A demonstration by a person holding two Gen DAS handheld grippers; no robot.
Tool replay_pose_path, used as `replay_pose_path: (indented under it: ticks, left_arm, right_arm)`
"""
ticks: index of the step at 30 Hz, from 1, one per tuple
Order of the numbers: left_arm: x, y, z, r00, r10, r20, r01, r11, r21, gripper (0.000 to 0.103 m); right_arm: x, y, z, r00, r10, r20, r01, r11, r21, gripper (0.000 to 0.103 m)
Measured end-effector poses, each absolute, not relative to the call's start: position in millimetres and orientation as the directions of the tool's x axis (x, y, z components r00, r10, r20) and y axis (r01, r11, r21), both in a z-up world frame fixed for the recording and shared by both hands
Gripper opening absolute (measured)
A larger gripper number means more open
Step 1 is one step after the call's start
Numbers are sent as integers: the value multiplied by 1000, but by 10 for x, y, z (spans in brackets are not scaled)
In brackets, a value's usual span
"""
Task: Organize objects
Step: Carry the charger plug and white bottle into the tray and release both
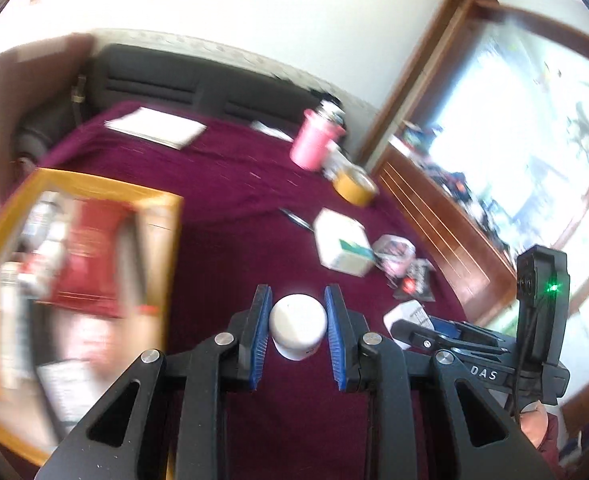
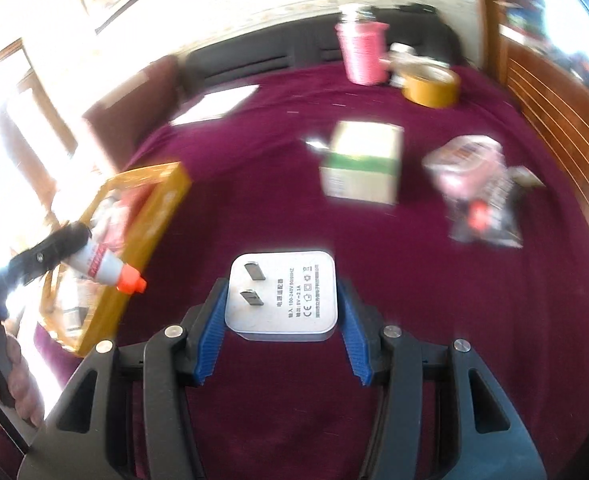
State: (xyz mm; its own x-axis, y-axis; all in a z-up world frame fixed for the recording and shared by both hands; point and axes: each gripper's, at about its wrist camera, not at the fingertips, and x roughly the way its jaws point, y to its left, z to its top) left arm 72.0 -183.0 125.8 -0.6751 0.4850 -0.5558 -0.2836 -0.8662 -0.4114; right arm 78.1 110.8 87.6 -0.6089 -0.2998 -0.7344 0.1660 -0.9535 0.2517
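Left tongs (image 1: 298, 320) clamped on a small white bottle (image 1: 297, 326) beside the yellow box (image 1: 150, 200); right tongs (image 2: 282, 308) gripping a white plug adapter (image 2: 281, 294) above the maroon counter (image 2: 434, 280).

White bottle (image 1: 297, 326), white charger (image 2: 280, 294), yellow box (image 2: 150, 216)

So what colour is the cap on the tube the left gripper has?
Orange-red cap on a white tube; clearest in the right wrist view.
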Motion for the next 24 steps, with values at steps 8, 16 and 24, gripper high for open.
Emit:
replay_pose_path:
  ticks: [8,16,24]
  left_arm:
    - [633,-2983,1254,-751,308,-583,-101,-927,-360,23]
    - [-10,-3512,971,-708,296,-641,-34,-921,-387,23]
    - [-759,-3571,571,-607,306,-733,24,-915,-402,23]
  right_arm:
    - [531,-128,978,-529,-423,-736,397,-889,226,51]
    - [96,-1065,842,-468,-399,-788,498,-856,138,51]
    - [-454,-1498,517,-444,-255,-859,509,-861,-8,51]
